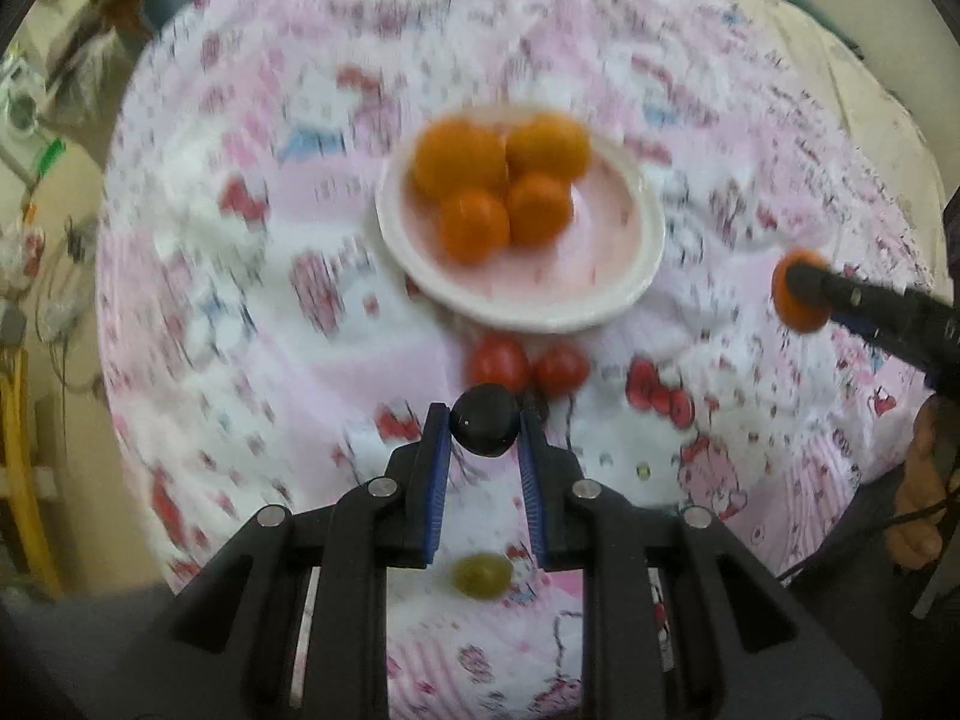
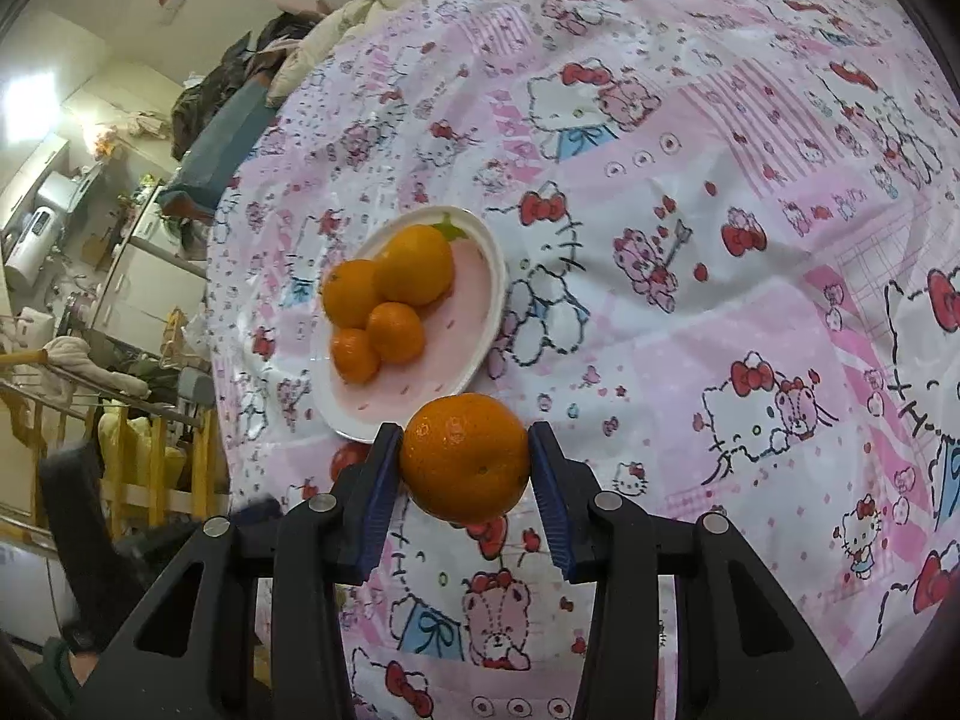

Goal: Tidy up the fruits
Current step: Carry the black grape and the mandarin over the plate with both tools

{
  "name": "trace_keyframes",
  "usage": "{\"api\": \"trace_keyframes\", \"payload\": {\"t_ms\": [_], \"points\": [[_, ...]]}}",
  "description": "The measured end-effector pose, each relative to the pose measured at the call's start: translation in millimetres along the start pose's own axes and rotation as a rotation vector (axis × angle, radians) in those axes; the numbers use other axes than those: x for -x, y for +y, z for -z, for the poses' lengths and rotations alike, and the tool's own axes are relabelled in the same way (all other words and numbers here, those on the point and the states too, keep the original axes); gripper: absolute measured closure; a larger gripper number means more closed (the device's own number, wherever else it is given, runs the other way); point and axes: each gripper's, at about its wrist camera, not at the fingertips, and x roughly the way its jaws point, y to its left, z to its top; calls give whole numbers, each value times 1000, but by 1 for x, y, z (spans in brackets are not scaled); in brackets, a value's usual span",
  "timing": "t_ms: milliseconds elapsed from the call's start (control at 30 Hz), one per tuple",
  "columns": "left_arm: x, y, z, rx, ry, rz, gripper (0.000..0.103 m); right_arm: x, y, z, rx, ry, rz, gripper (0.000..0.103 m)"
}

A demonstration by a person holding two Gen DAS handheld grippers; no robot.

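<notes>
A white plate (image 1: 636, 276) with a pink centre holds several oranges (image 1: 459, 159) on the patterned cloth; it also shows in the right wrist view (image 2: 489, 276). My left gripper (image 1: 485, 427) is shut on a dark round fruit (image 1: 485, 420), just short of two red tomatoes (image 1: 499, 363) in front of the plate. A green grape (image 1: 482, 576) lies on the cloth between the left fingers. My right gripper (image 2: 465, 459) is shut on an orange (image 2: 465, 459), held near the plate's near rim; it shows at the right of the left wrist view (image 1: 798, 300).
The pink and white cartoon-print cloth (image 2: 720, 300) covers the whole surface. A red tomato (image 2: 348, 459) peeks out left of the right gripper. Room clutter, a yellow rack (image 2: 156, 468) and appliances lie beyond the left edge.
</notes>
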Motion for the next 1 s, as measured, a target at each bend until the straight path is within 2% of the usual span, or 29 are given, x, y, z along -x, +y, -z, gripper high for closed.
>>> {"api": "trace_keyframes", "payload": {"t_ms": [133,367,500,733,1000], "points": [[6,7,-23,-26,-41,-5,84,3,4,-5,11,-10,-13,59],[-22,-3,-64,-59,-71,-46,84,-1,15,-27,68,-13,-21,59],[-40,6,-77,-44,-58,-49,84,-8,18,-43,91,1,-26,59],[-79,15,-99,-32,7,-58,84,-42,21,-68,141,60,8,59],[-103,19,-108,-2,56,-33,84,-82,23,-81,151,122,4,59]]}}
